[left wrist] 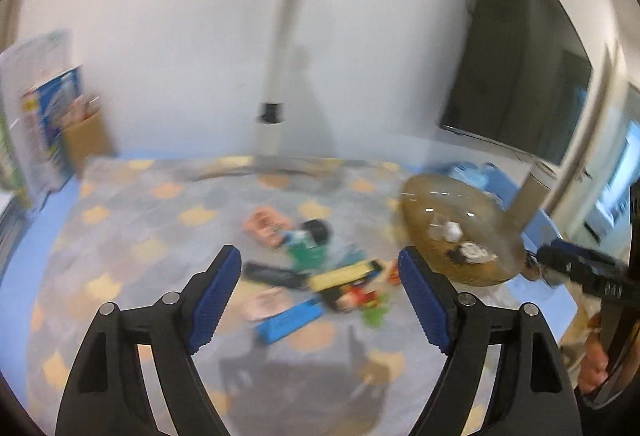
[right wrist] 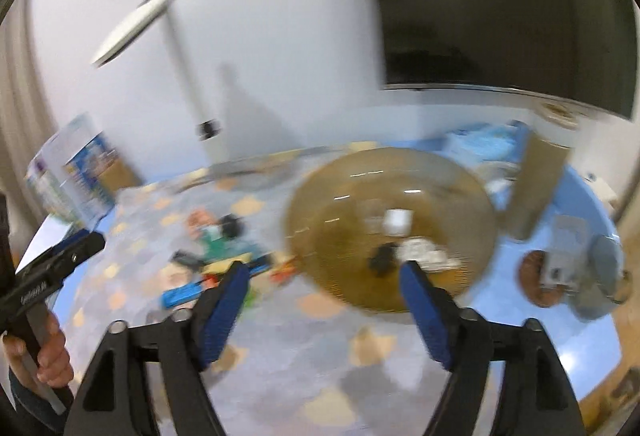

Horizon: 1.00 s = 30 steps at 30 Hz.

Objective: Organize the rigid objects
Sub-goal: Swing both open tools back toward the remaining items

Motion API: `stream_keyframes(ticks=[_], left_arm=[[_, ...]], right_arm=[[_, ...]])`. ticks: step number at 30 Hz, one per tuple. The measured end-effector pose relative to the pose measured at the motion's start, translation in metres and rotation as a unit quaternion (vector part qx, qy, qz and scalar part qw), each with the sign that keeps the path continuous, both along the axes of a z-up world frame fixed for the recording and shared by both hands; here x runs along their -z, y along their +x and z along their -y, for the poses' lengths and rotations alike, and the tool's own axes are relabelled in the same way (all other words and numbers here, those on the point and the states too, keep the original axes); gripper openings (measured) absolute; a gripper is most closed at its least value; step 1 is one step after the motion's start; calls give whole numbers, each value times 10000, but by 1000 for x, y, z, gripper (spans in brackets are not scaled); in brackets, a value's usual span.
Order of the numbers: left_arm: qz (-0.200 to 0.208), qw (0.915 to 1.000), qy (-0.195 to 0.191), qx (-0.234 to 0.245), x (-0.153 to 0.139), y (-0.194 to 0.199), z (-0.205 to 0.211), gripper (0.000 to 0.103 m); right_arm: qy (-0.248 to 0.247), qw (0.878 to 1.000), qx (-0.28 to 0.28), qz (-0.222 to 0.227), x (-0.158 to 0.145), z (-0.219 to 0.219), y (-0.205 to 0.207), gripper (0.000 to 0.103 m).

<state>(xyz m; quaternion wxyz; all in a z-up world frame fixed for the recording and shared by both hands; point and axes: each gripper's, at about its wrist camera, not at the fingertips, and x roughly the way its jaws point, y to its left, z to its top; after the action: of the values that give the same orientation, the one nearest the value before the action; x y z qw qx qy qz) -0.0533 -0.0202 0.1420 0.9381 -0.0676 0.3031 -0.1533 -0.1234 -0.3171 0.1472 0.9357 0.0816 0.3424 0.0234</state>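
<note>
A blurred pile of small rigid items lies on the patterned mat: a blue bar, a yellow bar, a pink piece, a green piece and a black strip. My left gripper hangs above the pile, open, with nothing between its blue pads. To the right sits a brown see-through bowl holding a few small white and black pieces. My right gripper is open and empty near the bowl's front rim. The pile lies to its left.
A white round top on a pole stands at the back wall. A dark screen hangs on the right. Boxes stand at the back left. An upright cardboard piece and more clutter lie right of the bowl. A hand grips the left tool.
</note>
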Motion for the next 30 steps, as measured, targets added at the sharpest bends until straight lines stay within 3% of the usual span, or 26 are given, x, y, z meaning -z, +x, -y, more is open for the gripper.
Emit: stream_keyframes(ticks=[5,10,16,21,24,30], left_arm=[[-629,9967,36,-508,59,2,-38,81],[-1194,9901,332,-663,119,12,-46,80],[-1345,9887,322,-581,135,11,-47,80],[-1445,9883,328,-372,135,17,-41,80],[-1418,9886,486,-109,127,23,-28,80],[-1144,9845,1286,329,116,41,10,80]], right_arm=[[-98,9972,-733,-57,49,-66,3,84],[-486,9952,-808,-250,113,-97,16,84],[-95,9952,-628,-749,147,-84,36,84],[90,9940,-603,-905,151,-78,40,84],[300,9903,-938,-980,139,-86,44,84],[-530,9887,-1258,-618,101,-117,70,82]])
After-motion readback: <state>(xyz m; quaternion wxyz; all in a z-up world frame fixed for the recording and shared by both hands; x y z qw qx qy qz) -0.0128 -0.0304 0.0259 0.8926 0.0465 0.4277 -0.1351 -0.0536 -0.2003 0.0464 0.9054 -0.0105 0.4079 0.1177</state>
